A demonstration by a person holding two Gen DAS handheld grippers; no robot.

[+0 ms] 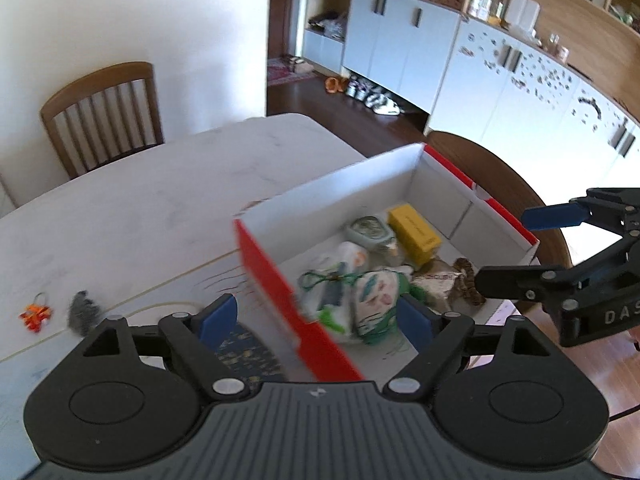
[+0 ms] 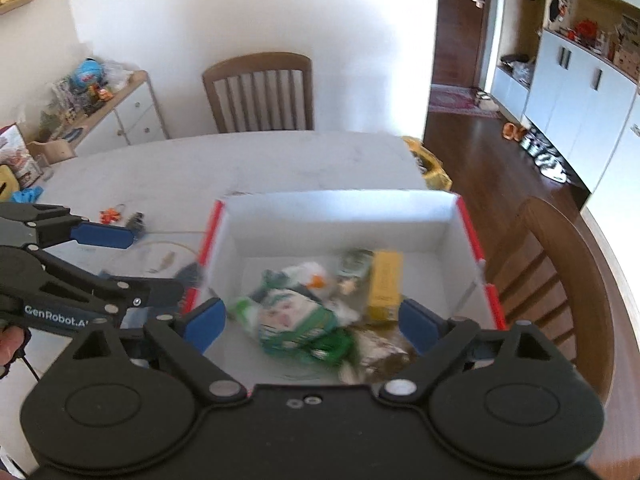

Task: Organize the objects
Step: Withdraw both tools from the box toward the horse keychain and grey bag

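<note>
A red and white cardboard box (image 1: 272,276) (image 2: 472,240) stands on the white table. It holds a yellow box (image 1: 416,232) (image 2: 384,280), green and white packets (image 1: 360,300) (image 2: 296,320), a round pale green item (image 1: 368,230) and a crumpled brown wrapper (image 1: 440,284). My left gripper (image 1: 316,320) is open, straddling the box's near red wall. It also shows in the right wrist view (image 2: 128,264). My right gripper (image 2: 312,320) is open and empty above the box's contents. It also shows in the left wrist view (image 1: 516,244).
An orange keyring toy (image 1: 36,316) (image 2: 112,214) and a small dark grey object (image 1: 84,312) (image 2: 136,220) lie on the table (image 1: 140,208) left of the box. Wooden chairs (image 1: 104,116) (image 2: 560,280) stand at the far side and right. A cord (image 2: 168,244) lies by the box.
</note>
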